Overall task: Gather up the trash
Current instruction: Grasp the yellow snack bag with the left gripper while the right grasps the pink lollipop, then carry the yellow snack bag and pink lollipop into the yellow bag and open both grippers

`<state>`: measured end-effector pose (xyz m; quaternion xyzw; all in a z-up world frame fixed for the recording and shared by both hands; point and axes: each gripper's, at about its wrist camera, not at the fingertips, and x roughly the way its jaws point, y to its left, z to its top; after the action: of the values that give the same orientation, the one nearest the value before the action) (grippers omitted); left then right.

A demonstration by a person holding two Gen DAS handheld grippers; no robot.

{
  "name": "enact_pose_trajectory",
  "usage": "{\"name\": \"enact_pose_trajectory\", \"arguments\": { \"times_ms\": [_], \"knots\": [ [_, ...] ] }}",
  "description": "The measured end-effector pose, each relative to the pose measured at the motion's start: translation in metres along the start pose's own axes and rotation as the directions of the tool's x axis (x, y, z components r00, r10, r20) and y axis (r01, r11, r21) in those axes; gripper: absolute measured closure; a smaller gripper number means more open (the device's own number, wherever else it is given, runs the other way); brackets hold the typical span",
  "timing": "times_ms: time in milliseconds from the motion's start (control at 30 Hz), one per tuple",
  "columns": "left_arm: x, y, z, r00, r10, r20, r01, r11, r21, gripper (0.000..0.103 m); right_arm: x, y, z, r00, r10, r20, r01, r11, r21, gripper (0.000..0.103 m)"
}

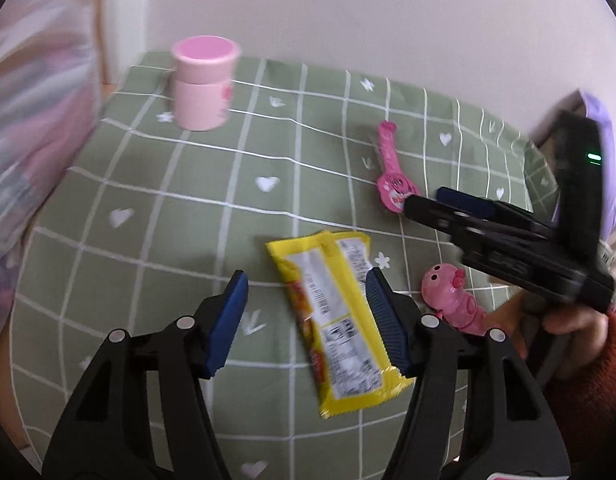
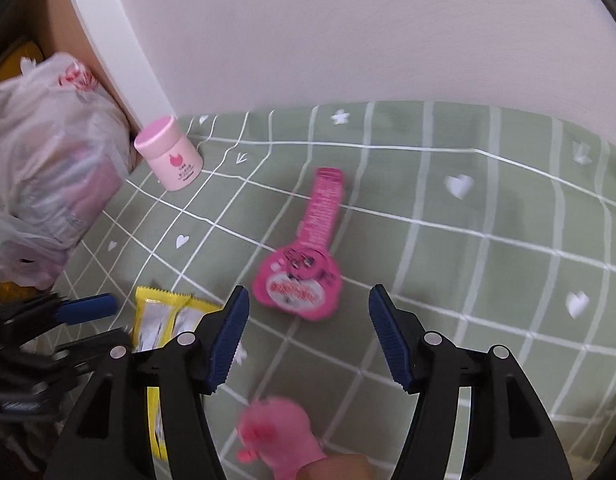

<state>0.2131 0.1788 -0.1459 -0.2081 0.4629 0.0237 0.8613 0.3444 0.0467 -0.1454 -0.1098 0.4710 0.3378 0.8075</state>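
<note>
A yellow snack wrapper [image 1: 340, 320] lies flat on the green checked tablecloth [image 1: 168, 220]. My left gripper [image 1: 308, 320] hovers over it, open, with the wrapper between its blue pads and the right pad at the wrapper's edge, not pressing. My right gripper [image 2: 308, 328] is open and holds nothing. Just beyond its tips lies a pink watch-shaped packet [image 2: 304, 248]. A blurred pink pig toy [image 2: 276, 432] sits low between its fingers. The left wrist view shows the right gripper [image 1: 436, 202] coming in from the right, near the packet [image 1: 392, 172].
A pink lidded cup [image 1: 204, 84] stands at the cloth's far left corner near the white wall. A filled translucent plastic bag [image 2: 48, 168] hangs off the table's left side. The pig toy [image 1: 452, 296] lies beside a hand in a rust sleeve [image 1: 580, 360].
</note>
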Motion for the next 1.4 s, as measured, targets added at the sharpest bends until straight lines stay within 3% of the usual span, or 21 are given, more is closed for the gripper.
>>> {"name": "enact_pose_trajectory", "arguments": {
  "times_ms": [167,200,267,367,467,667,800,833,867,933,1167,1300,1400],
  "knots": [
    [-0.022,0.012,-0.012,0.998,0.008,0.064,-0.007,1.0,-0.024,0.042,0.025,0.012,0.011,0.995,-0.087,-0.051,0.085,0.995,-0.043,0.044],
    [-0.025,0.013,-0.014,0.997,0.005,0.072,-0.003,1.0,-0.026,0.042,0.028,0.013,0.011,0.994,-0.09,-0.063,0.087,0.995,-0.048,0.051],
    [-0.029,0.012,-0.02,0.997,-0.009,0.075,0.011,1.0,-0.029,0.035,0.027,0.012,0.01,0.997,-0.06,-0.054,0.058,0.997,-0.042,0.054],
    [-0.02,0.003,-0.03,0.998,-0.065,0.024,0.066,0.997,-0.03,0.032,0.012,0.008,0.008,1.0,-0.028,-0.012,0.028,0.999,-0.028,0.054],
    [-0.009,-0.013,-0.035,0.998,-0.061,-0.023,0.061,0.998,0.006,0.032,-0.016,0.001,0.005,0.998,-0.027,0.053,0.027,1.0,-0.001,0.054],
    [0.021,-0.049,-0.031,0.997,0.049,-0.067,-0.043,0.996,0.082,0.032,-0.07,-0.032,-0.017,0.985,-0.068,0.158,0.052,0.994,0.101,0.054],
    [0.031,-0.052,-0.028,0.992,0.108,-0.072,-0.101,0.991,0.089,0.043,-0.097,-0.048,-0.035,0.974,-0.108,0.198,0.079,0.986,0.147,0.054],
    [0.031,-0.052,-0.026,0.991,0.107,-0.076,-0.1,0.991,0.093,0.059,-0.105,-0.051,-0.04,0.971,-0.116,0.208,0.084,0.984,0.159,0.054],
    [0.031,-0.051,-0.023,0.992,0.091,-0.085,-0.084,0.992,0.091,0.067,-0.114,-0.054,-0.045,0.967,-0.127,0.221,0.088,0.98,0.177,0.054],
    [0.024,-0.045,-0.015,0.996,0.045,-0.08,-0.039,0.997,0.073,0.069,-0.129,-0.058,-0.054,0.96,-0.14,0.243,0.091,0.975,0.202,0.054],
    [-0.03,-0.056,0.018,0.994,-0.043,0.099,0.031,0.993,0.115,0.07,-0.199,-0.064,-0.082,0.905,-0.241,0.35,0.154,0.953,0.26,0.054],
    [-0.065,-0.094,0.04,0.968,-0.151,0.2,0.106,0.97,0.218,0.07,-0.241,-0.064,-0.098,0.858,-0.318,0.404,0.212,0.935,0.285,0.054],
    [-0.081,-0.132,0.052,0.942,-0.256,0.218,0.179,0.93,0.321,0.069,-0.272,-0.063,-0.111,0.81,-0.395,0.433,0.28,0.91,0.307,0.054]
  ]
}}
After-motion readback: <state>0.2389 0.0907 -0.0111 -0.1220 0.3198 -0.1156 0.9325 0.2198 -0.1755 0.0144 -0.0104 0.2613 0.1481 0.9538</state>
